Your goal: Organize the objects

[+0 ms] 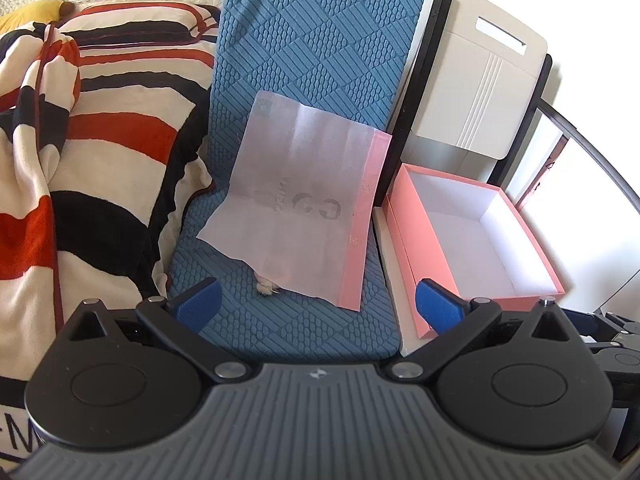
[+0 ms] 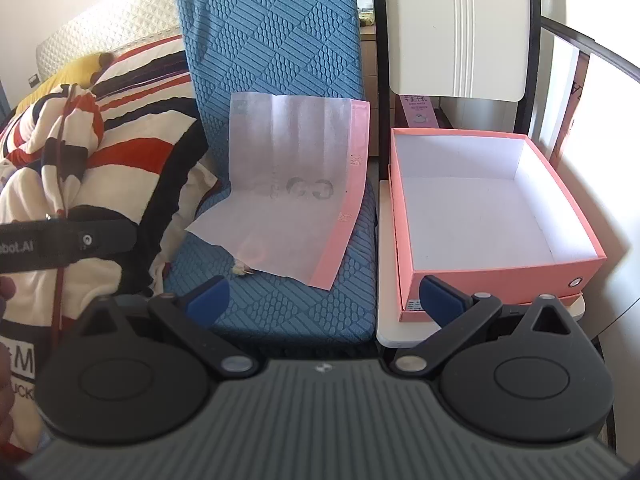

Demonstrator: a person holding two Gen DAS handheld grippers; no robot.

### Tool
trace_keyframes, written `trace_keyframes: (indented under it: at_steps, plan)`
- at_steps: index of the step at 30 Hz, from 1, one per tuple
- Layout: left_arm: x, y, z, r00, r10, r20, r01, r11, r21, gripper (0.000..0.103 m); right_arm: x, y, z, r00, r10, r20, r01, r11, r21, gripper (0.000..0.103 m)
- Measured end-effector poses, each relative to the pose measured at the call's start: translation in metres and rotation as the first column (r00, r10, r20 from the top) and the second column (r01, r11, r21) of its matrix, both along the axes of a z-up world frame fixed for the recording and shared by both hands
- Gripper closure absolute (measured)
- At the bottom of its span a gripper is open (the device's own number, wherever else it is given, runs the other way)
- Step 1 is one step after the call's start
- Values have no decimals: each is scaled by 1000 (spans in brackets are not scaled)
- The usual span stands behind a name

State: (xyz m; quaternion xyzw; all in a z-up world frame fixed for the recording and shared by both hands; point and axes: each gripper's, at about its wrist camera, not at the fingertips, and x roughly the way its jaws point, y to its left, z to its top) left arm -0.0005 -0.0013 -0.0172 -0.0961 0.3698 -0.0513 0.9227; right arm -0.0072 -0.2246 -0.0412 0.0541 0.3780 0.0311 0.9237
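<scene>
White sheet printed "GS" in reverse beside empty pink box

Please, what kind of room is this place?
Probably a bedroom at home. A striped blanket lies heaped beside a blue-covered chair, a quilted white headboard stands behind, and an open pink box sits on a white chair.

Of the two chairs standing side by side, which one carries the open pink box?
The white chair on the right carries the open pink box on its seat. The blue-covered chair on the left holds only a translucent sheet.
</scene>
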Motion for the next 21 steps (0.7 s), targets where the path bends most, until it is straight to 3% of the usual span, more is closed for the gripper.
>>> trace_keyframes:
  at_steps: [9, 21]
  plan:
    - [2, 2, -30, 1000, 28, -9, -28, 1000, -8, 0, 1, -4, -18, 1000, 6, 27, -7, 1000, 18, 0]
    - [8, 6, -48, 1000, 26, -14, -26, 1000, -6, 0, 0, -6, -37, 1000, -22, 21, 21, 999, 38, 0]
